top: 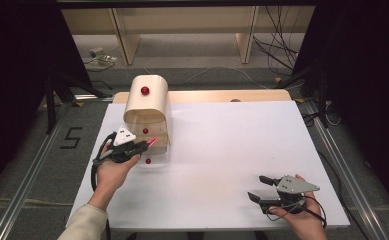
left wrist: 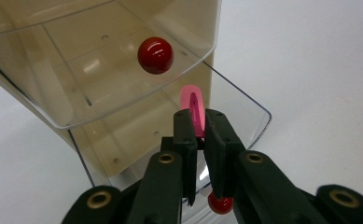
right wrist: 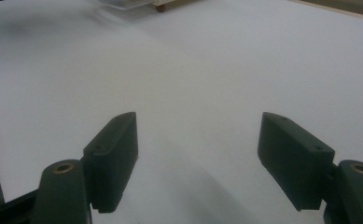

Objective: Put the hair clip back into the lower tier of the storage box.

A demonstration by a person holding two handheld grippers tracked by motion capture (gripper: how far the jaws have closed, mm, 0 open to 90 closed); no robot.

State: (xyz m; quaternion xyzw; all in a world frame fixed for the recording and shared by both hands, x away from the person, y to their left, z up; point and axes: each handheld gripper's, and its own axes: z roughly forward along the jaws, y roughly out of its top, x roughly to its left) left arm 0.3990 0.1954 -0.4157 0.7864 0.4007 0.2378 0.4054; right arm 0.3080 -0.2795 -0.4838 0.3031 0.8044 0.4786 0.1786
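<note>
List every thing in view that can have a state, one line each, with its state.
Left tool: shut on pink clip.
Pink clip: held upright at the open drawer.
Clear drawer: pulled out.
Small cabinet: standing upright.
Right tool: open, holding nothing, over the white table.

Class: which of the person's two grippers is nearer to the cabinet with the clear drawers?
Left. The left gripper is at the cabinet, holding a pink clip over its open drawer; the right gripper rests far off on the table.

Even overhead light; white table [top: 222,150] bright, surroundings dark at frame edges. Glare spots on clear cabinet [left wrist: 100,70]. Right gripper view: soft, blurred upper left, faint shadow bottom centre.
</note>
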